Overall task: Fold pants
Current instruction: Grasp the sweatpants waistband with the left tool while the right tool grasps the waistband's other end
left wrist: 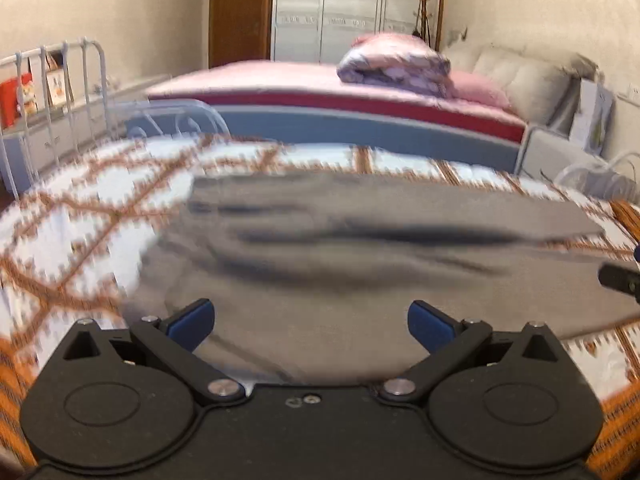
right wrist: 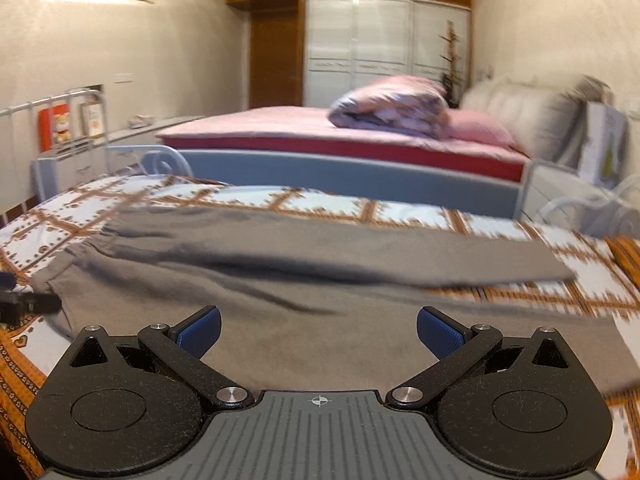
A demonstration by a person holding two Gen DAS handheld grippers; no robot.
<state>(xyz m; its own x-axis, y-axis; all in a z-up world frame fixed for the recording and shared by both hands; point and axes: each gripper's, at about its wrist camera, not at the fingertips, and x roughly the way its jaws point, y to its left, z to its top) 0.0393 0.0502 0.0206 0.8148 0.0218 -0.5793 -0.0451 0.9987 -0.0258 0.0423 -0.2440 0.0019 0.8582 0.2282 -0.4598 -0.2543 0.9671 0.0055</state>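
Note:
Grey pants [left wrist: 360,240] lie spread on a bed with a white and orange patterned cover [left wrist: 80,220]. In the right wrist view the pants [right wrist: 320,280] show two legs running to the right, the waistband at the left. My left gripper [left wrist: 311,326] is open and empty, just above the near part of the pants. My right gripper [right wrist: 319,334] is open and empty, over the near leg. The other gripper's black tip shows at the right edge of the left wrist view [left wrist: 620,280] and at the left edge of the right wrist view [right wrist: 24,304].
A second bed with a pink sheet [right wrist: 320,128] and a rolled quilt [right wrist: 392,108] stands behind. A white metal bed rail [left wrist: 52,92] is at the left. White wardrobe doors [right wrist: 384,48] are at the back.

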